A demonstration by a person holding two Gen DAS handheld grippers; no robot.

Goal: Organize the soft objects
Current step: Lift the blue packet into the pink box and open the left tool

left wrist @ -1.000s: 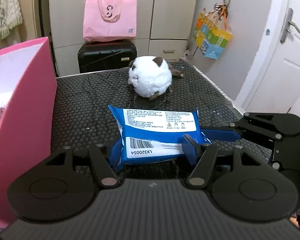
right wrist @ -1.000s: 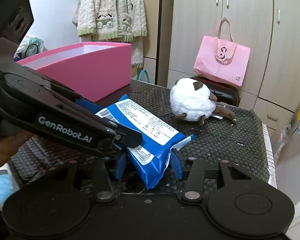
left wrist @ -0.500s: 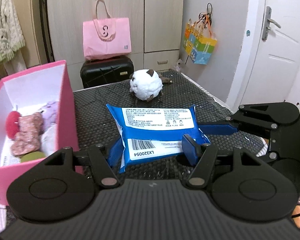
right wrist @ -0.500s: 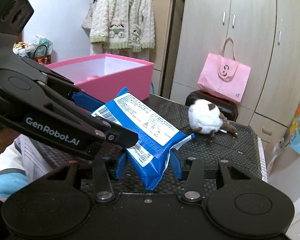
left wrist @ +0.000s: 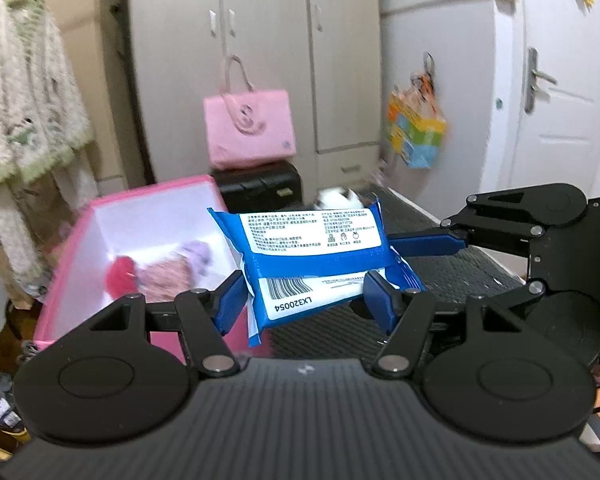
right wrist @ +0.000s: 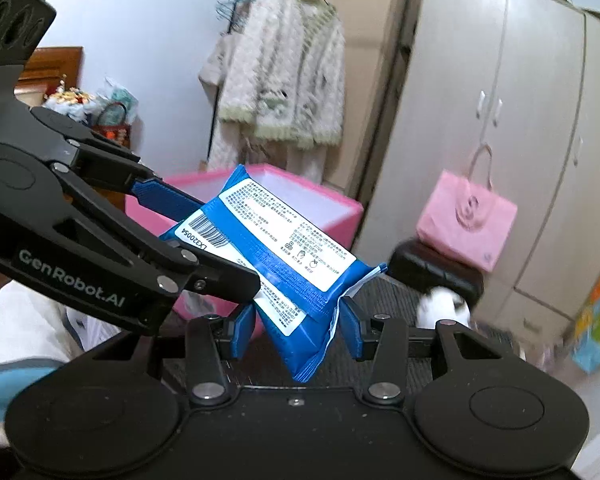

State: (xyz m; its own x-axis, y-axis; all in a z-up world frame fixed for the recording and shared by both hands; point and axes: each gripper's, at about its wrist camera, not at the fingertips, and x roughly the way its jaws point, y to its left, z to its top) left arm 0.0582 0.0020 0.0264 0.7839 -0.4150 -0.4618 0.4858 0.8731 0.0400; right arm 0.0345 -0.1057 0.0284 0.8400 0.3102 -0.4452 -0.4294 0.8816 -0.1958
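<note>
A blue pack of wet wipes (left wrist: 312,240) with a white label hangs in the air, pinched from two sides. My left gripper (left wrist: 306,304) is shut on its barcode end. My right gripper (right wrist: 296,330) is shut on the other end (right wrist: 300,336), and its upper finger (left wrist: 428,240) reaches in from the right. The pack sits beside the open pink box (left wrist: 72,260), level with its rim, partly over its right wall. Inside lie several soft toys (left wrist: 160,272). A white plush toy (right wrist: 444,308) stays on the black table behind; the pack mostly hides it in the left wrist view.
The black textured table (left wrist: 452,276) runs off to the right under the pack. Behind it stand a black suitcase (left wrist: 260,188) with a pink tote bag (left wrist: 248,132) on top, and wardrobe doors. A knitted cardigan (right wrist: 284,80) hangs on the left. A colourful bag (left wrist: 416,136) hangs near the white door.
Both grippers have lifted the blue pack off the table and carried it left, up to the pink box. The box's inside has come into view. The plush toy has dropped behind.
</note>
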